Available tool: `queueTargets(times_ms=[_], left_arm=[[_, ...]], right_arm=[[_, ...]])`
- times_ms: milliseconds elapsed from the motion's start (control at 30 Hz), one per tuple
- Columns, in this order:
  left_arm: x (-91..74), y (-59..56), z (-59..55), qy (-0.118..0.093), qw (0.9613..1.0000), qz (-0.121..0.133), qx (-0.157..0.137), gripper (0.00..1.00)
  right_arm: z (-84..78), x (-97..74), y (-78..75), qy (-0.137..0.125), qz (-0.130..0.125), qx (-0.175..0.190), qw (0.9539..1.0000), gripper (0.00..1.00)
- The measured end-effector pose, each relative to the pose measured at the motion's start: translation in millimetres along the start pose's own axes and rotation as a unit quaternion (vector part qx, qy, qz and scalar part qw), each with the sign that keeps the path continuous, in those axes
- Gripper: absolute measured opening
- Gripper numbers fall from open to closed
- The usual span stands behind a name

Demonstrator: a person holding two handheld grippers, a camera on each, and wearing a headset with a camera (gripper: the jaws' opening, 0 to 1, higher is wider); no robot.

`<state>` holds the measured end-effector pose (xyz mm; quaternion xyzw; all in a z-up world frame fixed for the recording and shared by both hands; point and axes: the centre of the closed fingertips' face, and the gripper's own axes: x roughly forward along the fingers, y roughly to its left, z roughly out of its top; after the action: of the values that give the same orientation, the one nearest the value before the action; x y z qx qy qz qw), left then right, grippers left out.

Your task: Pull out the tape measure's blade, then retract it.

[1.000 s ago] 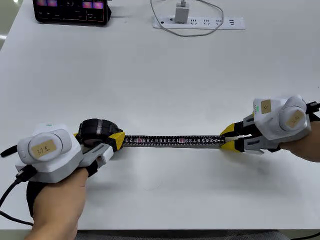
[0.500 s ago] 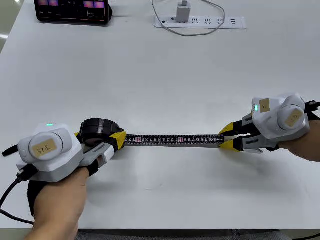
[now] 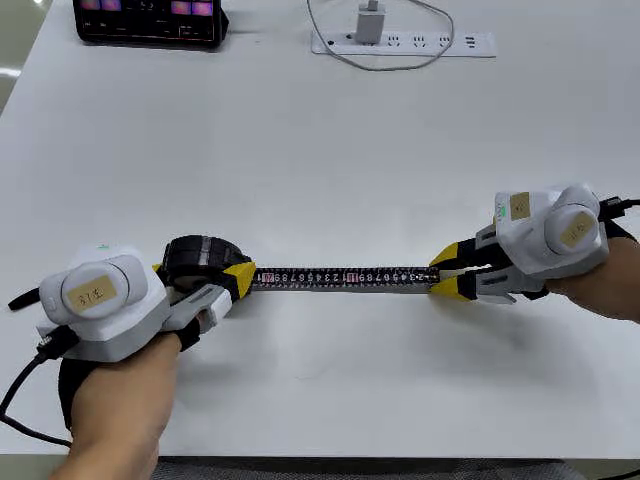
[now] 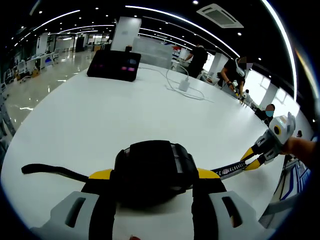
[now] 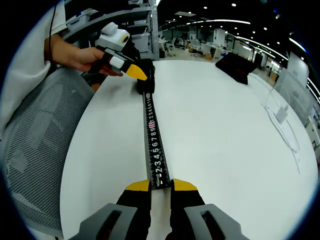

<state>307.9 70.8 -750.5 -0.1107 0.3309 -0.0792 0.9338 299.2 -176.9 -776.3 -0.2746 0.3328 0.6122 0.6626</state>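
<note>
A white table (image 3: 330, 150) spans the head view. At its far edge lies a white power strip (image 3: 420, 43) with a charger (image 3: 370, 22) plugged in, and a pale cable (image 3: 375, 67) loops on the tabletop just in front of it. Well to the left of the strip stands a dark tablet (image 3: 150, 20) (its screen shows small coloured tiles). In the right gripper view a grey mesh chair (image 5: 35, 150) sits against the table's near edge. Beyond the table, the left gripper view shows two people (image 4: 197, 60) under long ceiling lights (image 4: 165, 15).
</note>
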Motion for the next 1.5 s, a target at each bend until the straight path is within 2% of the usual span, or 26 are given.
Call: queueTargets(times_ms=[667,1500], left_arm=[[-0.4,0.0,0.4,0.0,1.0,-0.002,-0.004,0.57],[-0.5,0.5,0.0,0.0,1.0,-0.003,-0.008,0.57]], right_arm=[[20.0,12.2,-0.6,-0.011,0.012,-0.001,0.9999,0.1],[35.8,24.4,2.6,-0.02,0.021,-0.004,0.9996,0.1]])
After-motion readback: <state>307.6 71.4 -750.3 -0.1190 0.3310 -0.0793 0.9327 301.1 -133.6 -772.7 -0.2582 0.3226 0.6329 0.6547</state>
